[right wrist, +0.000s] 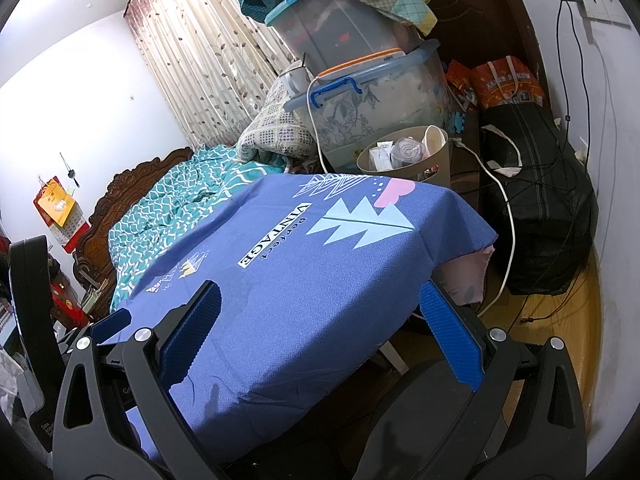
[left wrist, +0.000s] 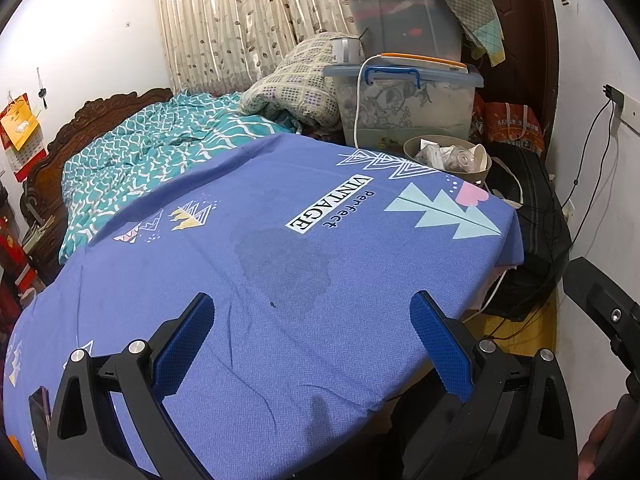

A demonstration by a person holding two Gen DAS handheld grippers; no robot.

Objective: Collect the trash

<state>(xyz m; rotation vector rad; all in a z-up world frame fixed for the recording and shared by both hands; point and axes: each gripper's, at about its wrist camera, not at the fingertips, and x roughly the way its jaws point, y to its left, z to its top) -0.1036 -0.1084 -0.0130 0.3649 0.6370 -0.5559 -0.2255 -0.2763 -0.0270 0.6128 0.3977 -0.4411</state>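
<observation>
Overhead, both hand-held grippers gape above woven blue cloth.

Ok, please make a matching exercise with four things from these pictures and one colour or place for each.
Things:
1. tablecloth
2. trash bin
3. mug
4. black bag

Descriptions:
A. on the floor by the wall
B. beige, holds trash
C. on the lower storage box's lid
D. blue, printed "VINTAGE"

Pairs: 1-D, 2-B, 3-C, 4-A
</observation>
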